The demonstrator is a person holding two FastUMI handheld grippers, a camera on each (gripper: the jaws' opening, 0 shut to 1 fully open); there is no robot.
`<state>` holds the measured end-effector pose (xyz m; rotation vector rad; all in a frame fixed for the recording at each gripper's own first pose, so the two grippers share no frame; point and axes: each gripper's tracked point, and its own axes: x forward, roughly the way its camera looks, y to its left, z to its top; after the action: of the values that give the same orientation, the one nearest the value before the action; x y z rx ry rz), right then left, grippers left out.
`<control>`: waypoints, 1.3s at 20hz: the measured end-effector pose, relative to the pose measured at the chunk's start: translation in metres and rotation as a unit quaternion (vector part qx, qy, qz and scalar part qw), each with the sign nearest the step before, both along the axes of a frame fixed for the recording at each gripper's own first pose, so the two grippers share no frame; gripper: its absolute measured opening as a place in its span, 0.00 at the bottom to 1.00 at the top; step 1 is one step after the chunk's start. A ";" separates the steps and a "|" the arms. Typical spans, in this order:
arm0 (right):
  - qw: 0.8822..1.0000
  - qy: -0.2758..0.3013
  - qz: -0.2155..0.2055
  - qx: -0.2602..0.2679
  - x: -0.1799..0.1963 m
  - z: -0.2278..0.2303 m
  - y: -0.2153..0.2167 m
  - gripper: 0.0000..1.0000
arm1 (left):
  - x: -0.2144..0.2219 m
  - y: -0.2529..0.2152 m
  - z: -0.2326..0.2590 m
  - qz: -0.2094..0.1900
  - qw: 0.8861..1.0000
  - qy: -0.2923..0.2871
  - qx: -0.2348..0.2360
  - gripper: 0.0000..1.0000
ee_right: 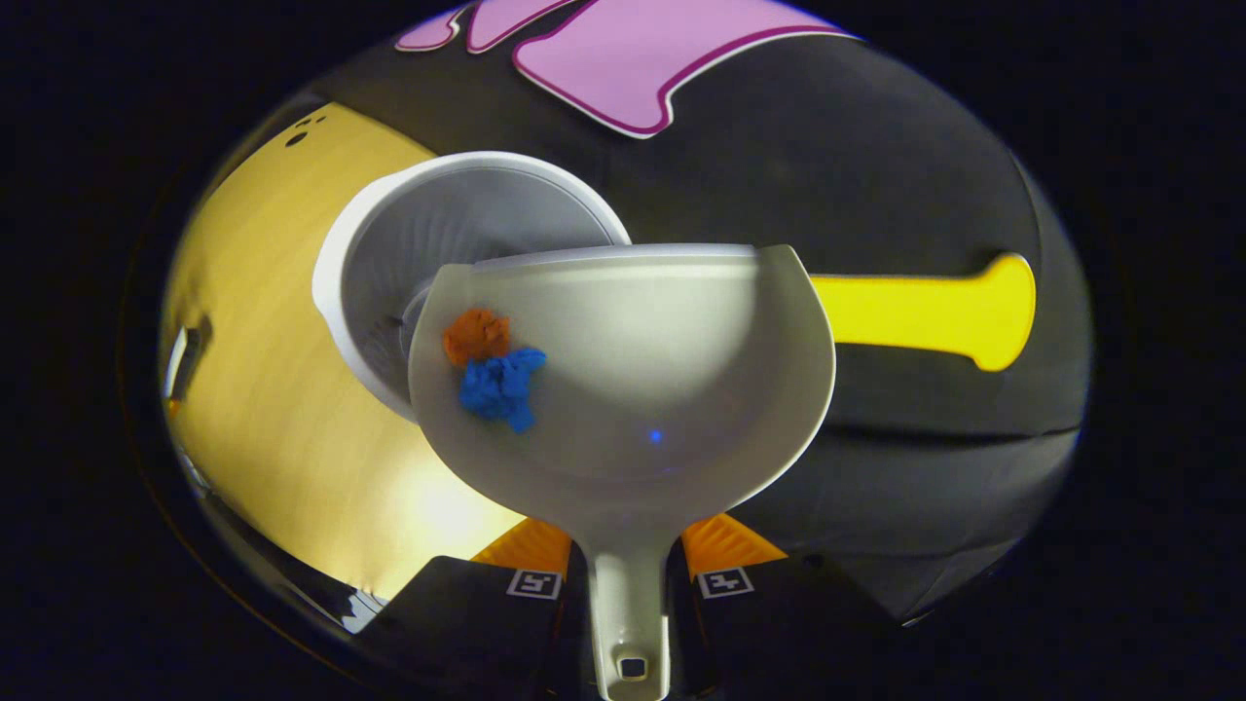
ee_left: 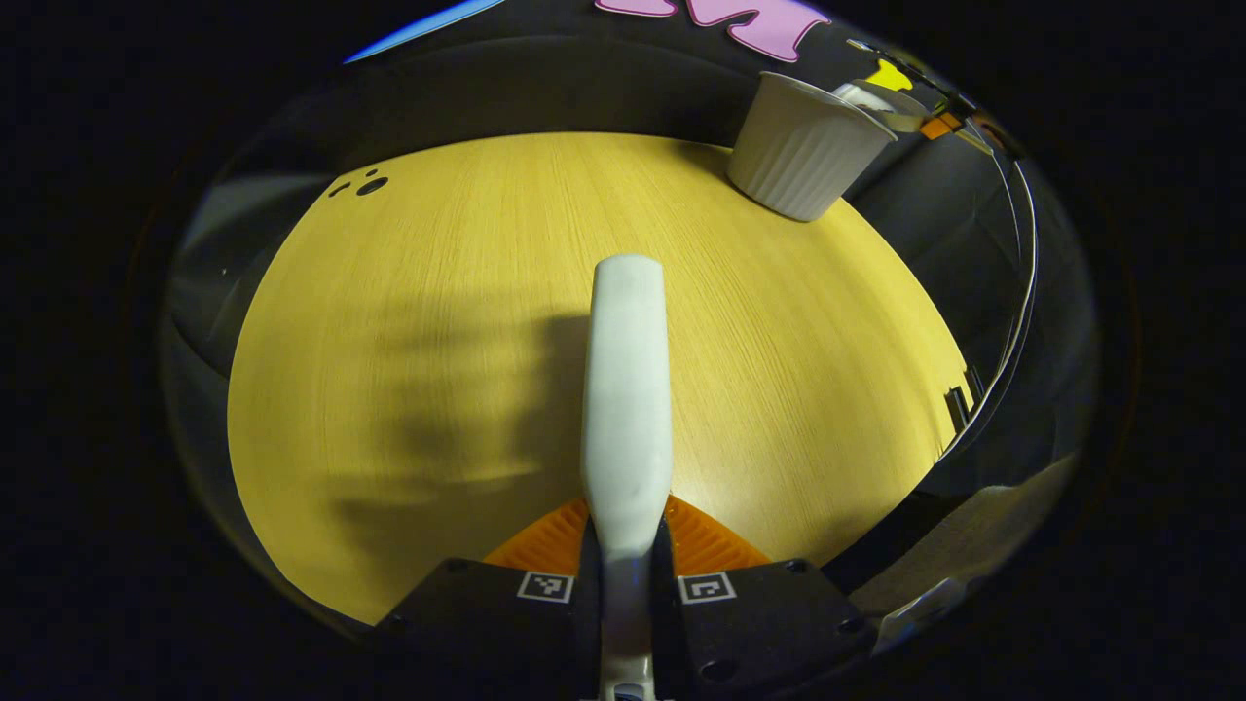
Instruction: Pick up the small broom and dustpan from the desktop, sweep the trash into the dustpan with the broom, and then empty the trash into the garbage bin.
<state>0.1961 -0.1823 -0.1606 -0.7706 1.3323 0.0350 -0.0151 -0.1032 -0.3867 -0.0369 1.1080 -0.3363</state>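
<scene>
Left gripper (ee_left: 625, 574): clamping narrowly on the broom handle (ee_left: 626, 409), both fingers pressing its base from either side, keeping the pale stick pointing forward over the table (ee_left: 409, 292) and well out of the way of the tipping. Smooth, matte, rounded at the tip, flattish and slightly flared toward the grip; bristles not visible. Casting a soft shadow across the light wood-grain top below. Near the table's far right edge, standing upright: the garbage bin (ee_left: 803, 156), a white ribbed cup flaring toward its rim, waiting there within easy reach of the other hand.

Right gripper (ee_right: 629, 584): closing tightly on the dustpan handle (ee_right: 629, 604), fingers squeezing the slim stem on both sides. Holding the dustpan (ee_right: 672, 350) out just above and beside the bin's mouth (ee_right: 448, 243), overlapping its near rim, seemingly lining up for the emptying step. Scoop-shaped, pale, glossy plastic with raised curved walls, keeping the load in. Lying against the pan's left wall, nearest the bin: an orange crumpled scrap (ee_right: 476, 336) touching a blue crumpled scrap (ee_right: 499, 387), both soft and wrinkled. Bin interior fluted, white; whether anything is inside, hard to tell. Likely next: tilting the pan toward the bin, taking care not to spill past the rim.
</scene>
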 end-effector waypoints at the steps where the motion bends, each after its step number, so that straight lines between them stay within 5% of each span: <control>1: 1.000 0.016 0.010 -0.008 0.002 0.002 0.001 0.36 | 0.000 0.001 -0.001 0.002 1.000 0.001 0.000 0.25; 13: 0.999 0.027 0.027 -0.021 0.010 -0.007 -0.006 0.35 | 0.005 0.001 -0.002 0.013 1.000 -0.001 0.003 0.25; 18: 0.998 -0.042 -0.015 0.040 0.006 -0.006 -0.007 0.35 | 0.005 -0.001 0.002 0.009 1.000 -0.003 0.013 0.25; 26: 0.977 -0.137 -0.078 0.147 -0.013 -0.003 0.000 0.36 | 0.004 -0.003 0.008 0.008 0.999 -0.008 0.035 0.25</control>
<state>0.1827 -0.1819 -0.1639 -0.4032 1.0897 0.0008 -0.0108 -0.1064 -0.3789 0.0189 1.1029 -0.2822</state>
